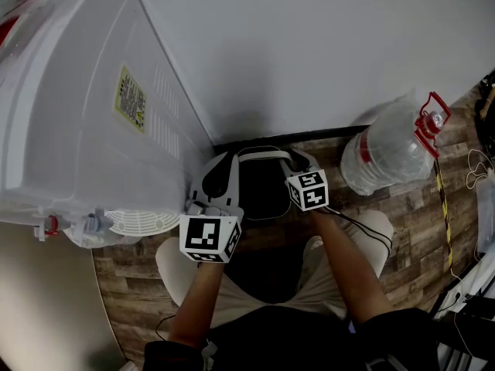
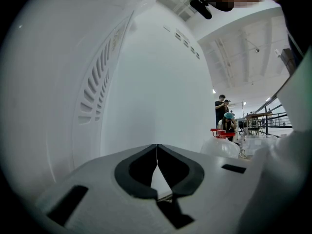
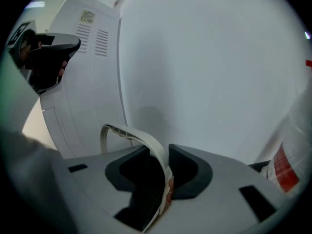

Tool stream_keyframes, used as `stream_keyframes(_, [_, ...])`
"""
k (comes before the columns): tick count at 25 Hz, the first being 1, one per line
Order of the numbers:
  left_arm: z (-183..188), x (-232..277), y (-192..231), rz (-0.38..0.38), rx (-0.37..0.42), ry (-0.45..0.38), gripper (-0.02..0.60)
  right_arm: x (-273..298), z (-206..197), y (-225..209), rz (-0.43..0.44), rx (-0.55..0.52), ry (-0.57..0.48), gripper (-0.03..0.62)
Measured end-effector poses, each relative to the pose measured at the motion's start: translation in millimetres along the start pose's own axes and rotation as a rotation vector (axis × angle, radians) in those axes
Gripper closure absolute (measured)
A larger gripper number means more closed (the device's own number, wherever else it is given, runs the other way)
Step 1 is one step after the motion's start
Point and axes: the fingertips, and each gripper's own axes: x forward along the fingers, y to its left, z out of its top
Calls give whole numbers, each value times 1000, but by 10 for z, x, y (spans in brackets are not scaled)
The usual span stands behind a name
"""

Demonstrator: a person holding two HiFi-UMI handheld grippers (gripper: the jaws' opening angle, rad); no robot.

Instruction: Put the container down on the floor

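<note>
The container is a dark tub low between the person's knees, over the wood floor by the wall; whether it touches the floor is hidden. Its white bail handle arches across the top. My right gripper is shut on the handle's right end; in the right gripper view the pale handle strap runs between the jaws of my right gripper. My left gripper is at the container's left side. In its own view the left gripper has its jaw tips touching, with nothing clearly held.
A tall white appliance stands close on the left, its vented side filling the left gripper view. A white wall is just behind. A large clear water bottle with a red cap lies right. Cables trail at far right.
</note>
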Motion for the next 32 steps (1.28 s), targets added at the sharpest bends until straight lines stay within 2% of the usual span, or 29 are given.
stream_keyframes(10, [-42, 1, -1, 0, 9, 13, 562, 242, 39, -46, 26, 40, 17, 471])
stream_keyframes(24, [-64, 3, 1, 3, 31, 23, 561, 463, 19, -160, -5, 94, 35, 471])
stream_keyframes(32, [-45, 3, 4, 5, 26, 10, 561, 528, 2, -221, -7, 169, 31, 471])
